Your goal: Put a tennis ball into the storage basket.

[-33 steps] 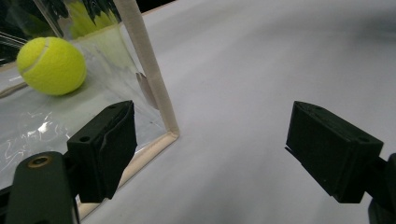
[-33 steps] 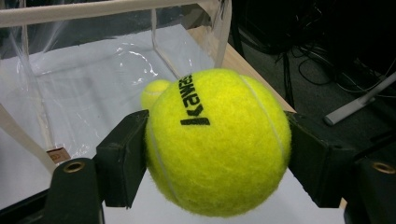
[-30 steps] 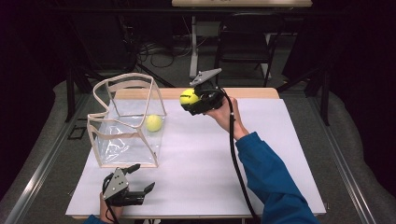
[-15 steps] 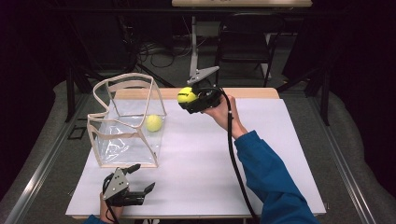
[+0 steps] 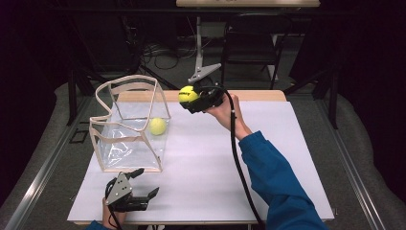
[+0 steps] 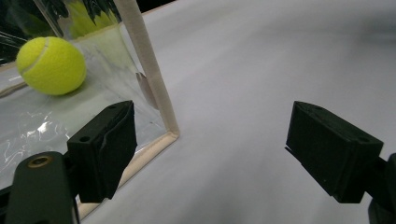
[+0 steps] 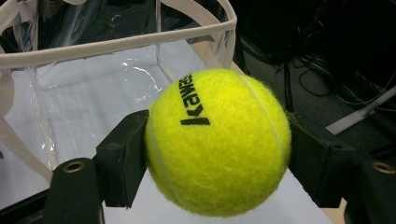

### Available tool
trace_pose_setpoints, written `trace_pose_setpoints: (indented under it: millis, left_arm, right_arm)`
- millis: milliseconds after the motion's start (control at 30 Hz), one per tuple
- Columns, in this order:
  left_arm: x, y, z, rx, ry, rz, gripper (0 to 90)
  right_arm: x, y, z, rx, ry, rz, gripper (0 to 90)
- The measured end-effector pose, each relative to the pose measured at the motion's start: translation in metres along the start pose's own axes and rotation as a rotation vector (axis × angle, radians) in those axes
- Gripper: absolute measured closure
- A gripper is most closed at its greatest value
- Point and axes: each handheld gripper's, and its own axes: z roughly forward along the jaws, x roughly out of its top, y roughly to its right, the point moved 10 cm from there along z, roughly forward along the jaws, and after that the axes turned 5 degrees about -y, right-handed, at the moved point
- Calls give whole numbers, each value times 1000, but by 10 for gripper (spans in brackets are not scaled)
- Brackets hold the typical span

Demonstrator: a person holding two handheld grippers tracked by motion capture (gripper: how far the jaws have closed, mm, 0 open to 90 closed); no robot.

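Tennis ball (image 7: 217,142) clamped in right tool (image 5: 191,97), arm raised beside clear bag (image 5: 129,125) (left tool (image 5: 139,184) open, resting low)

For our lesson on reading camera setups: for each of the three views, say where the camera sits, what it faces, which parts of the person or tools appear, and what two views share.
High view: above the table's near side, looking forward and down; shows the sleeve and both hand-held grippers.
Left gripper view: rides the left hand-held gripper, low over the table, open jaws beside the clear bag.
Right gripper view: rides the right hand-held gripper, facing the bag, clamping a tennis ball.
Shared: the gripper views both show the bag.
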Motion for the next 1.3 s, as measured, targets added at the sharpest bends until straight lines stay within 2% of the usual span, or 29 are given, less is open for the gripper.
trace_pose_setpoints:
  millis: [300,333,1300]
  left_arm:
    - [0,0,-1,-2,-1,2,160]
    - [0,0,-1,-2,-1,2,160]
    - [0,-1,-2,4,1,3,160]
  right_arm:
    - [6,-2,2,0,-3,-14,266]
    - [13,-3,3,0,6,-17,266]
    - [28,-11,5,9,21,-42,266]
